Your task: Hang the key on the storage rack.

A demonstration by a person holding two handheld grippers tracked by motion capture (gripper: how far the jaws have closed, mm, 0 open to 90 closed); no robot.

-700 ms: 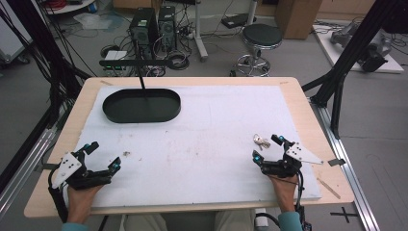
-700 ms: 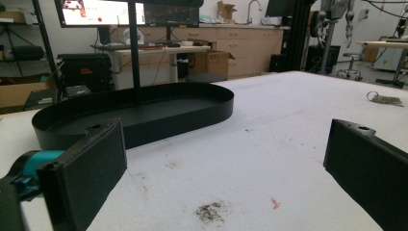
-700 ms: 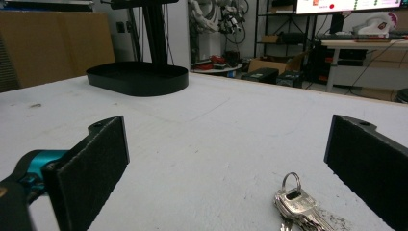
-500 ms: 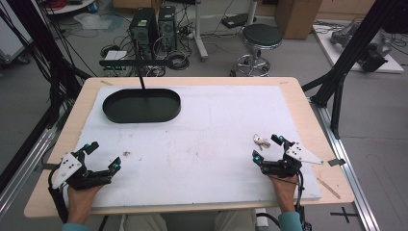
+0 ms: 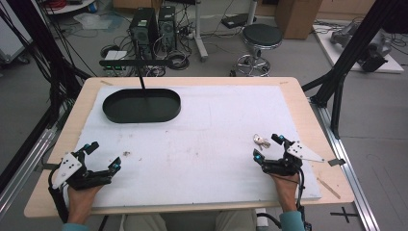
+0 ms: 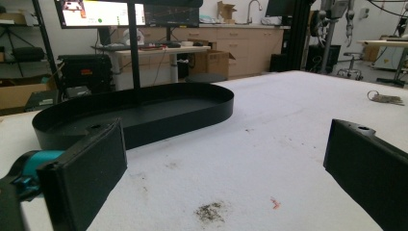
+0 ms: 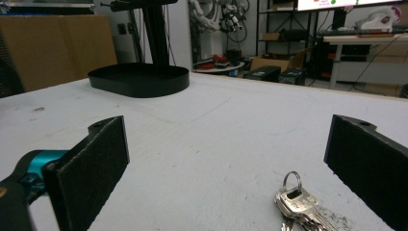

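The keys lie flat on the white mat at the table's near right, just ahead of the right gripper, whose jaws stand wide apart and empty; its own view makes out a ring and several silver blades close to the right jaw, where the high view gives a small glint. The left gripper, released too and holding nothing, rests at the near left, and its view shows the keys far off across the mat, with the black tray close ahead and dark specks and a red mark on the mat between its jaws
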